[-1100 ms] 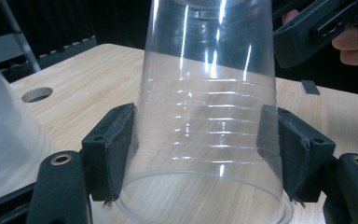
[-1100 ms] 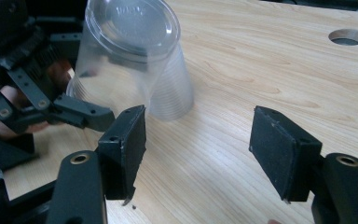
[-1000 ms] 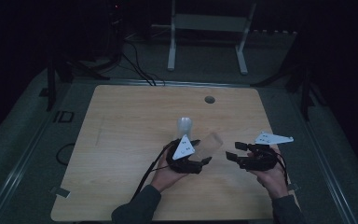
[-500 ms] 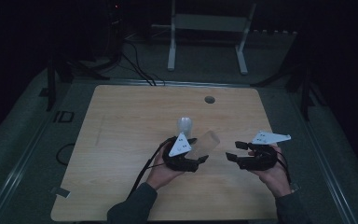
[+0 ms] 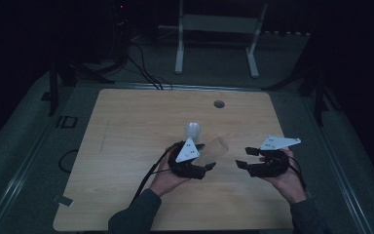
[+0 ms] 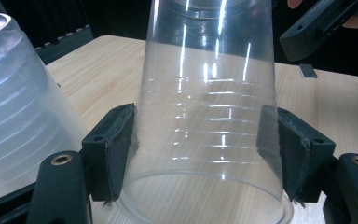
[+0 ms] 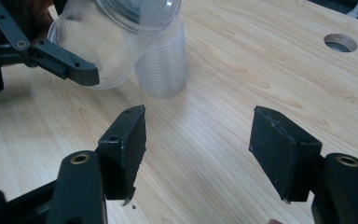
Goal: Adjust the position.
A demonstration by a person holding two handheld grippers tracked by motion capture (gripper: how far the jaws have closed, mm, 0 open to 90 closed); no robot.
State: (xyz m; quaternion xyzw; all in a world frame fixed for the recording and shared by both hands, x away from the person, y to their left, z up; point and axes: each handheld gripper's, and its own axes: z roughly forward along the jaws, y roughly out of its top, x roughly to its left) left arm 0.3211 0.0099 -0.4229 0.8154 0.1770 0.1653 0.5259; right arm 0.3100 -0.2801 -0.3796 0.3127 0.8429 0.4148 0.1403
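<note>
Compared with the picture of a second ago, the left gripper [image 5: 202, 168] has shifted a little toward the person and carries the clear plastic cup [image 5: 213, 148] more tilted, its closed end now pointing toward the right gripper [image 5: 246, 165]; the stack of cups [image 5: 193, 131] stands in the same place on the wooden table [image 5: 126, 126].

I go from left to right, with the stack as the landmark. In the left gripper view the stack [image 6: 14, 102] is just beside the left jaw, and the single cup [image 6: 209, 107] sits between the two jaws, which press on its ribbed wall near the rim, so this gripper is closed on the cup. In the high view the cup hangs just in front of the stack and to its right, off the table.

Farther right of the stack, the right gripper [image 7: 198, 154] has its jaws wide apart with nothing between them, above bare wood. In its view the held cup [image 7: 107, 42] leans in front of the stack [image 7: 161, 65].

I judge the cup to be very light, thin and smooth, so it can bend or slip under a hard squeeze. The ribbed band near the rim is probably the stiffest place to hold; the closed bottom is also firm, while the middle wall would dent most easily.
</note>
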